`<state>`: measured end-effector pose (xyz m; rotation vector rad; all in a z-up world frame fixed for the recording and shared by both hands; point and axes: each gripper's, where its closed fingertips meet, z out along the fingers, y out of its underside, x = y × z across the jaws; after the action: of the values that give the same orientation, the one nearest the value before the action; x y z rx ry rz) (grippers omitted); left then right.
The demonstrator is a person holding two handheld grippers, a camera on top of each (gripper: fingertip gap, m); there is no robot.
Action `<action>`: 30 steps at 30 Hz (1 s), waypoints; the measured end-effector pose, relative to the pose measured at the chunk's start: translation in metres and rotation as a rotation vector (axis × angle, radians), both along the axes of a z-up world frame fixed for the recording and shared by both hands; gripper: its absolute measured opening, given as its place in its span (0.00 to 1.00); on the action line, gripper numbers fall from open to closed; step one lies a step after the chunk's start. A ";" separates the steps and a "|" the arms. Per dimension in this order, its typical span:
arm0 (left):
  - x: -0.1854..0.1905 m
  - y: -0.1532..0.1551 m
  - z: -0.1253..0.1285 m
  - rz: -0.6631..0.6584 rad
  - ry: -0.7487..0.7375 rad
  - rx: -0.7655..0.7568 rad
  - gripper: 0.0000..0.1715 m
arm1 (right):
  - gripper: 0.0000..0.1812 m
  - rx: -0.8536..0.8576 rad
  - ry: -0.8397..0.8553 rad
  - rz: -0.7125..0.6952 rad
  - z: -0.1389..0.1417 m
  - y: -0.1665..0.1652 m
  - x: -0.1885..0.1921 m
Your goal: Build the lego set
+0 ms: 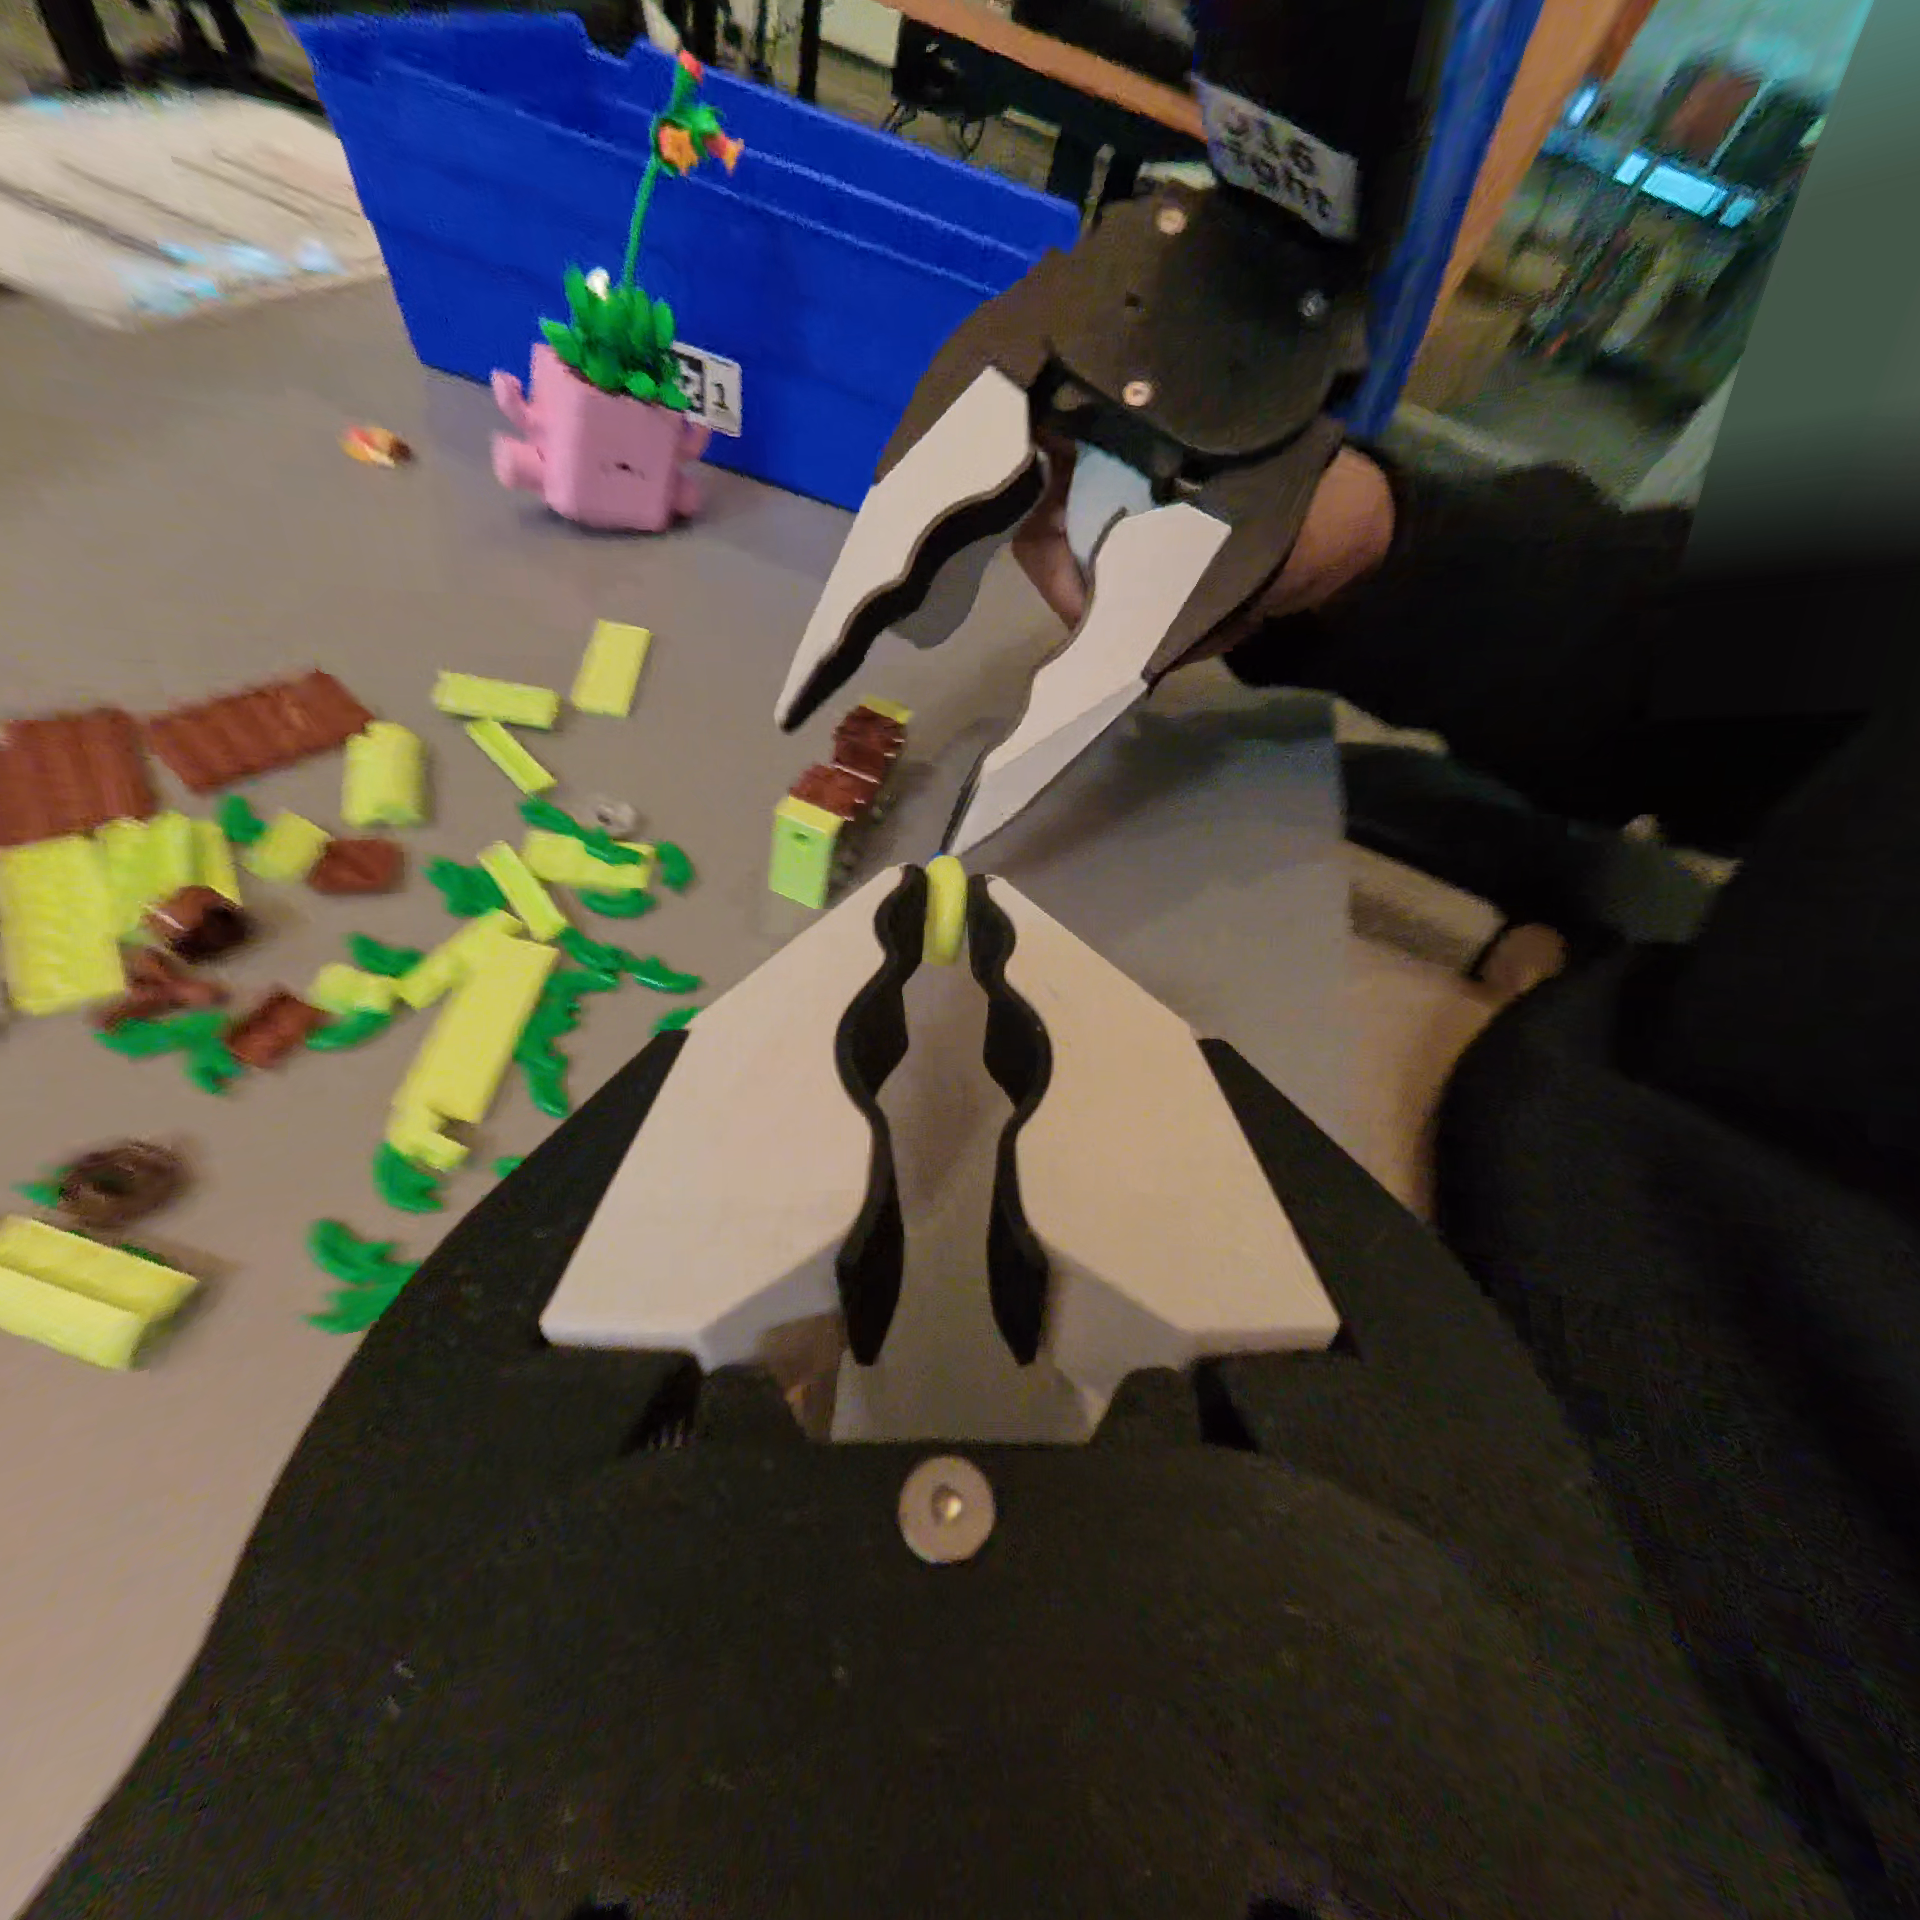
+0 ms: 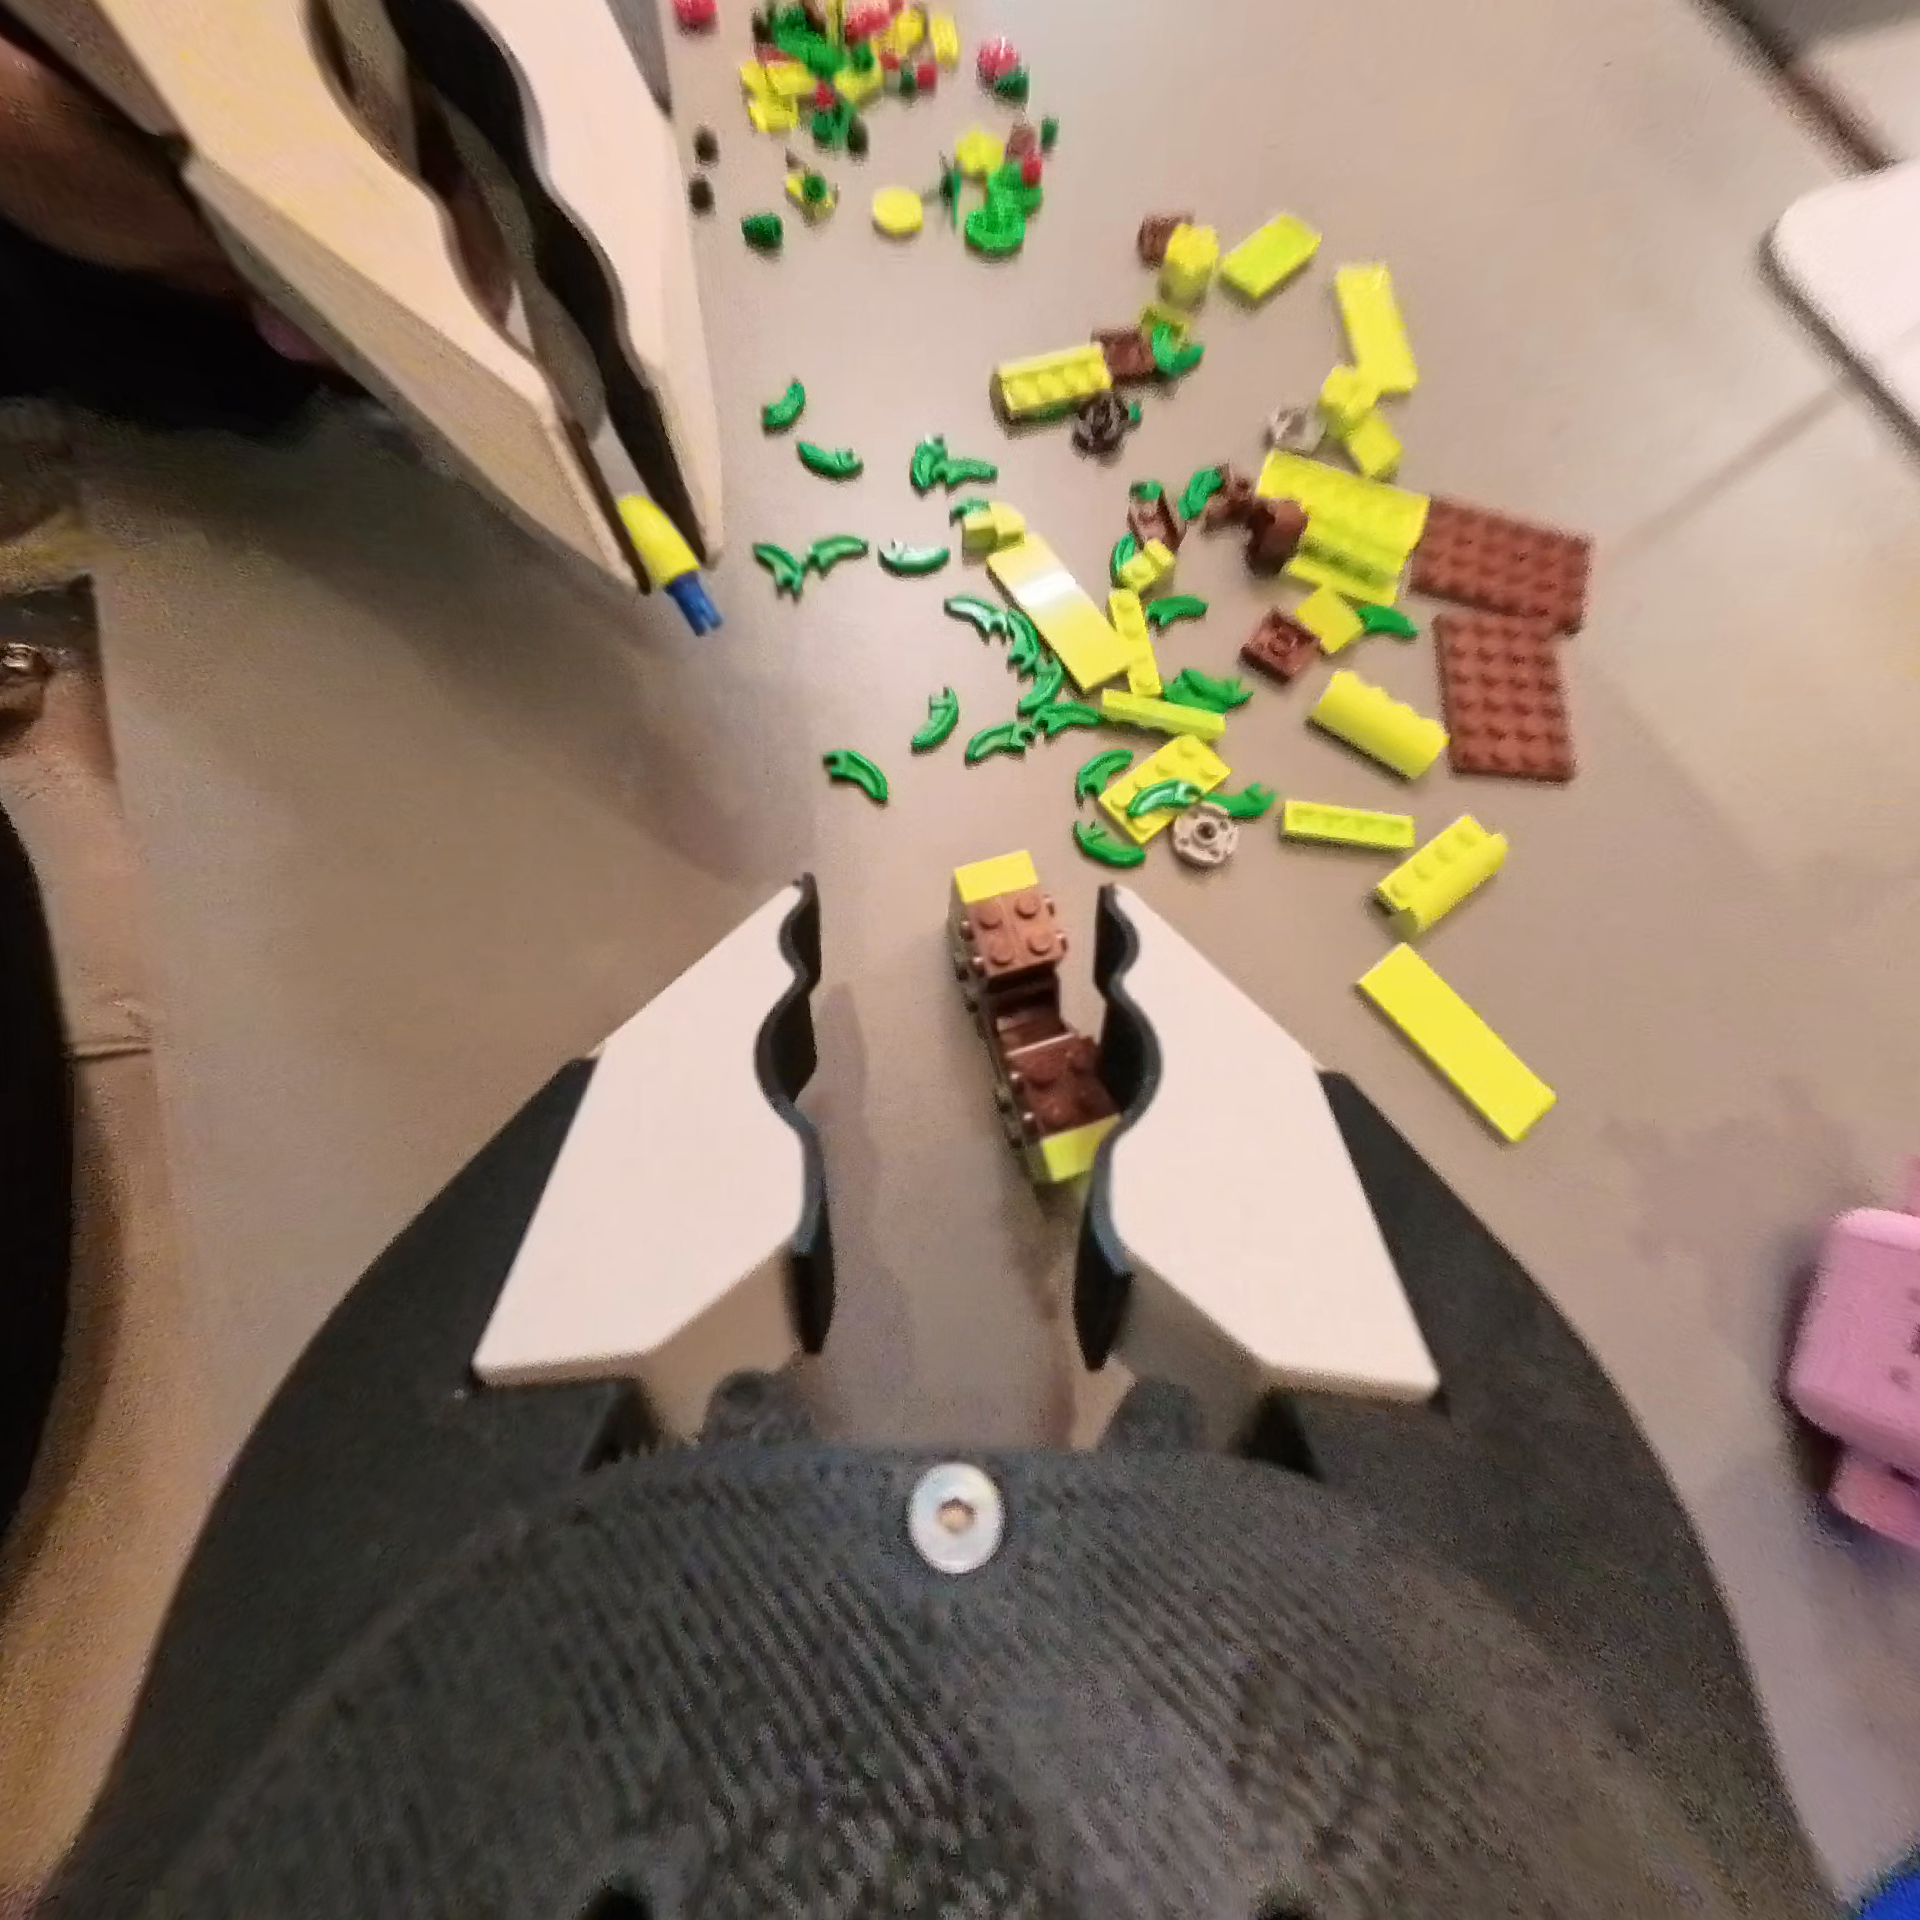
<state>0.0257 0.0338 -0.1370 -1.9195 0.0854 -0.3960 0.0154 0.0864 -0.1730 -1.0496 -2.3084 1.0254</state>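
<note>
My left gripper (image 1: pixel 943 883) is shut on a small lime-yellow piece (image 1: pixel 943 912) with a blue pin (image 2: pixel 696 606) sticking out of its end; it also shows in the right wrist view (image 2: pixel 665 566) at upper left. My right gripper (image 2: pixel 951 899) is open above a brown and lime sub-assembly (image 2: pixel 1023 1013) that lies on the grey table between its fingers. In the left wrist view the right gripper (image 1: pixel 883 769) hangs open over that sub-assembly (image 1: pixel 836 805).
Loose lime bricks (image 2: pixel 1377 722), brown plates (image 2: pixel 1501 566) and green leaf pieces (image 2: pixel 857 774) lie scattered on the table (image 2: pixel 468 779). A pink pot with a built flower (image 1: pixel 613 416) stands before a blue bin (image 1: pixel 727 239). A person's dark sleeve (image 1: pixel 1558 623) is at right. Tip to tip, the grippers are about 7 cm apart.
</note>
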 end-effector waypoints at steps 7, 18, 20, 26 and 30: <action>-0.008 0.006 0.003 -0.028 -0.021 0.043 0.03 | 0.11 0.034 -0.108 0.087 -0.020 -0.003 -0.009; 0.011 -0.004 0.001 -0.137 -0.053 0.044 0.03 | 0.10 -0.264 -0.041 0.246 0.024 -0.045 0.028; 0.019 -0.005 -0.001 -0.174 -0.021 0.023 0.03 | 0.10 -0.221 -0.063 0.247 0.016 -0.049 0.032; 0.030 -0.005 -0.014 -0.219 0.028 -0.021 0.03 | 0.10 -0.172 -0.098 0.261 0.001 -0.058 0.036; 0.029 -0.005 -0.015 -0.213 0.015 -0.035 0.03 | 0.10 -0.207 -0.102 0.260 0.001 -0.058 0.036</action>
<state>0.0547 0.0293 -0.1524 -1.9547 0.2960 -0.5285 0.0510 0.0283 -0.1717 -0.9109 -2.5119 1.3641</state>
